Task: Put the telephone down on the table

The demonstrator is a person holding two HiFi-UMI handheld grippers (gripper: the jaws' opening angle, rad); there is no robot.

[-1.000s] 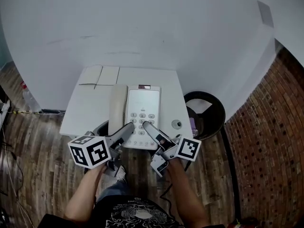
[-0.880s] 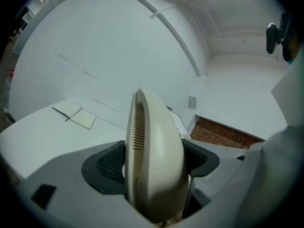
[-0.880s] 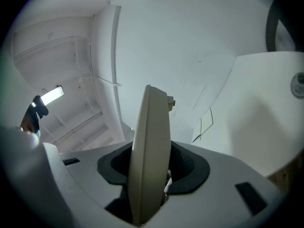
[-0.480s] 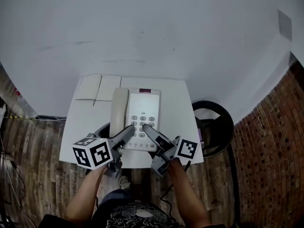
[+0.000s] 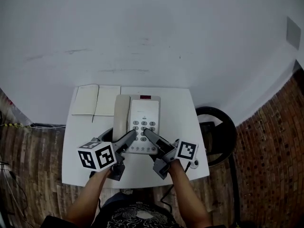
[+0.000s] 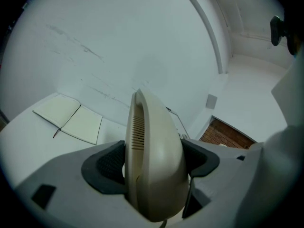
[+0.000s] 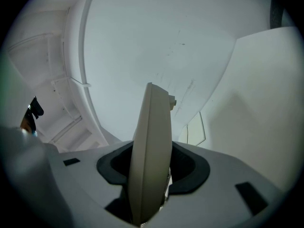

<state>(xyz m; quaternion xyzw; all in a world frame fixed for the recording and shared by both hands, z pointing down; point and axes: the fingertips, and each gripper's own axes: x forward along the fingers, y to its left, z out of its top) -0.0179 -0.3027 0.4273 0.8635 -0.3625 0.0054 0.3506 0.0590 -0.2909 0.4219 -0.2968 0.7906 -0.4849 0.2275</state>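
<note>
Over the white table at mid-frame, the left gripper and right gripper clamp the telephone by its near edge; it looks nearly down, with the release left to do.

Head view is looking steeply down at the table; gripper views are facing the wall, sharing the telephone close-up.

The cream telephone, handset cradled on its left and keypad facing up, lies level over the white counter's middle.
</note>
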